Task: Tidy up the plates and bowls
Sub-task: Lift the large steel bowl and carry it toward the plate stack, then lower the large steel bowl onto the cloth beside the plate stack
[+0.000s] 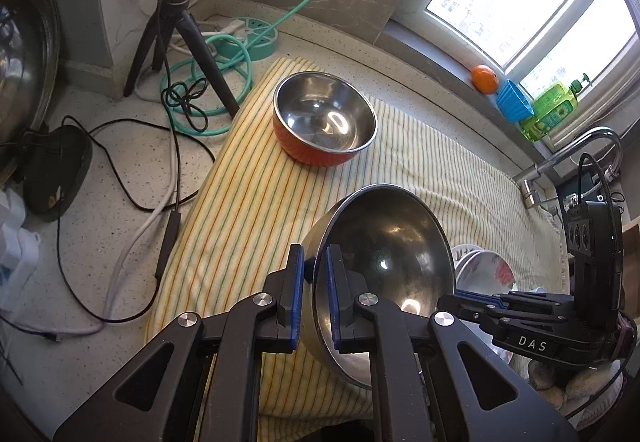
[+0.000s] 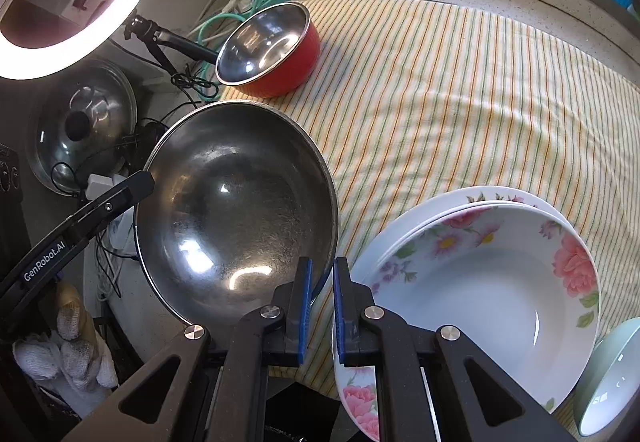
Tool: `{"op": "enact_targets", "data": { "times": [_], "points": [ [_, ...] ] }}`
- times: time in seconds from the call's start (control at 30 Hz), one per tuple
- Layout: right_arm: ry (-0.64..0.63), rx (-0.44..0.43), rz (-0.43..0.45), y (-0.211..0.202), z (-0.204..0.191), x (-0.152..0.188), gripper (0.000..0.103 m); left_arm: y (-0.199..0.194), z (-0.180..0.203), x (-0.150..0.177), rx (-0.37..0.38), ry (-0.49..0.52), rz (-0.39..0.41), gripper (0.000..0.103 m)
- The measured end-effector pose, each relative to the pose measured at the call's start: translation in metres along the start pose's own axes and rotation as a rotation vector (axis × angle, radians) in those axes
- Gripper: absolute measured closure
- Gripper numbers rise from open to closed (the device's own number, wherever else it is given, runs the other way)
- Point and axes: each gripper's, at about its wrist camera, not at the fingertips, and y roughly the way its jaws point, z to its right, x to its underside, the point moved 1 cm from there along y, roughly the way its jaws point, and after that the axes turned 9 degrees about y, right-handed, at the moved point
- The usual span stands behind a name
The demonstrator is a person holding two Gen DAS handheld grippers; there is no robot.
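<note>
A large steel bowl (image 1: 384,262) (image 2: 236,210) hangs tilted over the striped cloth (image 1: 248,202), held from both sides. My left gripper (image 1: 314,256) is shut on its near rim, and in the right wrist view it (image 2: 140,180) reaches the rim from the left. My right gripper (image 2: 323,268) is shut on the opposite rim and shows at the bowl's right edge (image 1: 460,296) in the left wrist view. A red bowl (image 1: 324,118) (image 2: 268,46) with a steel inside sits at the cloth's far corner. Flowered plates (image 2: 480,282) (image 1: 488,270) are stacked beside the steel bowl.
A pale green bowl (image 2: 612,374) lies right of the plates. A ring light on a tripod (image 1: 180,42), cables (image 1: 172,146), a green power hub (image 1: 256,34) and a pot lid (image 2: 84,122) crowd the left counter. An orange (image 1: 485,79), a soap bottle (image 1: 554,110) and a faucet (image 1: 576,150) are by the window.
</note>
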Motion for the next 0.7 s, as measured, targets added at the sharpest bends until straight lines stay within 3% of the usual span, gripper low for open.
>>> {"op": "enact_targets", "data": {
  "times": [0.23,0.7],
  "points": [
    [-0.048,0.012,-0.01,-0.001,-0.011,0.006,0.094,0.0,-0.013,0.021,0.013,-0.067,-0.024,0.094],
    [-0.109,0.045,-0.022,0.008,-0.023,0.018,0.094,0.005,-0.02,0.045,-0.002,-0.09,-0.054,0.094]
  ]
}}
